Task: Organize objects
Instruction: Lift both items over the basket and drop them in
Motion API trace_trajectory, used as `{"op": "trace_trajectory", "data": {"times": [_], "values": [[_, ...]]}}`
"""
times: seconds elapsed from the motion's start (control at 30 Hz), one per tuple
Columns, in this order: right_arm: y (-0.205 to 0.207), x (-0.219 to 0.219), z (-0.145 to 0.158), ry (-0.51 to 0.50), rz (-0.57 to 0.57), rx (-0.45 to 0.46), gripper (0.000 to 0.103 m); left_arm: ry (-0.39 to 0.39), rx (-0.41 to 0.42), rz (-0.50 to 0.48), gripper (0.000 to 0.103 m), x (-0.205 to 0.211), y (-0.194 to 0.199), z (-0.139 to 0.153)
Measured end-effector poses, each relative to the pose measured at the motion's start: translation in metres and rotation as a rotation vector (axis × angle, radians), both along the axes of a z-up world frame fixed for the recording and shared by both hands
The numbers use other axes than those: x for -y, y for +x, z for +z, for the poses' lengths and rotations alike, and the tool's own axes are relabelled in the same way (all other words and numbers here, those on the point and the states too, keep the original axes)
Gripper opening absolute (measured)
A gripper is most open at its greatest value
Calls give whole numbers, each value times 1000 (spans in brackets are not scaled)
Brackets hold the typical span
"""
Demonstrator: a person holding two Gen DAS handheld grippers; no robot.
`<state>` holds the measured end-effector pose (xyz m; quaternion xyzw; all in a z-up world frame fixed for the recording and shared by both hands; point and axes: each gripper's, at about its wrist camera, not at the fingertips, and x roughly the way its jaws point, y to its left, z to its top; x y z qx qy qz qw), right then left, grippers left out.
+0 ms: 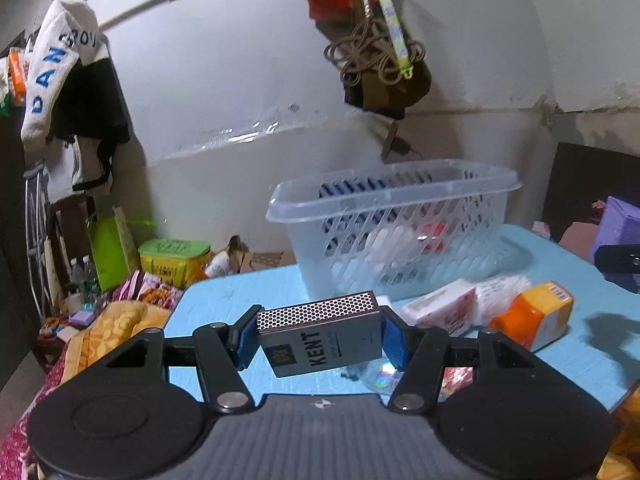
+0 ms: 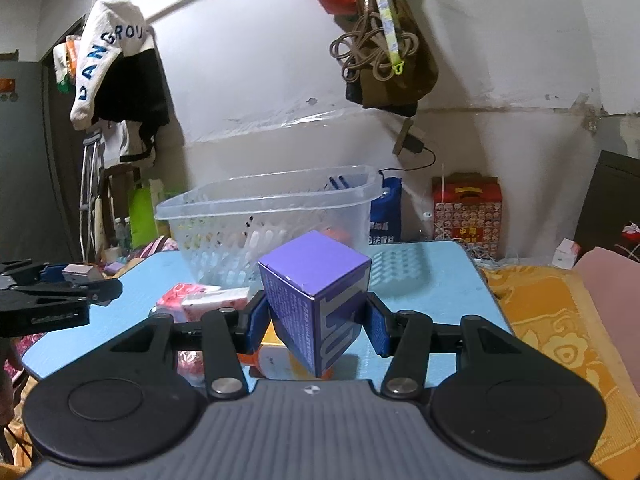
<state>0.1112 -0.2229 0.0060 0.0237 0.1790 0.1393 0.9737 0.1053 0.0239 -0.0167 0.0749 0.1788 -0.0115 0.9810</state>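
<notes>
My left gripper [image 1: 320, 338] is shut on a grey KENT cigarette pack [image 1: 322, 338], held above the blue table [image 1: 240, 292] in front of a clear plastic basket [image 1: 392, 220]. My right gripper [image 2: 316, 320] is shut on a purple box [image 2: 316, 296], held above the table in front of the same basket [image 2: 264, 216]. The basket holds several items, seen blurred through its slats. The left gripper also shows at the left edge of the right wrist view [image 2: 76, 280]. The purple box shows at the right edge of the left wrist view [image 1: 620, 228].
On the table lie white and pink tissue packs [image 1: 464, 304], an orange box [image 1: 536, 318] and a shiny disc [image 1: 384, 374]. Bags hang on the wall [image 1: 372, 40]. Bedding [image 2: 560, 320] lies right of the table. Clutter and a green box [image 1: 174, 256] sit on the floor.
</notes>
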Motion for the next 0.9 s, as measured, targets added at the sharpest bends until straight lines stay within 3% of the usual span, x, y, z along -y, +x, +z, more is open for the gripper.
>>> {"op": "trace_trajectory", "data": {"times": [0.57, 0.9], "values": [[-3, 2, 4, 4, 5, 52, 54, -32, 65, -53, 64, 11, -14, 20], [12, 8, 12, 37, 8, 40, 54, -176, 77, -71, 64, 5, 7, 42]]}}
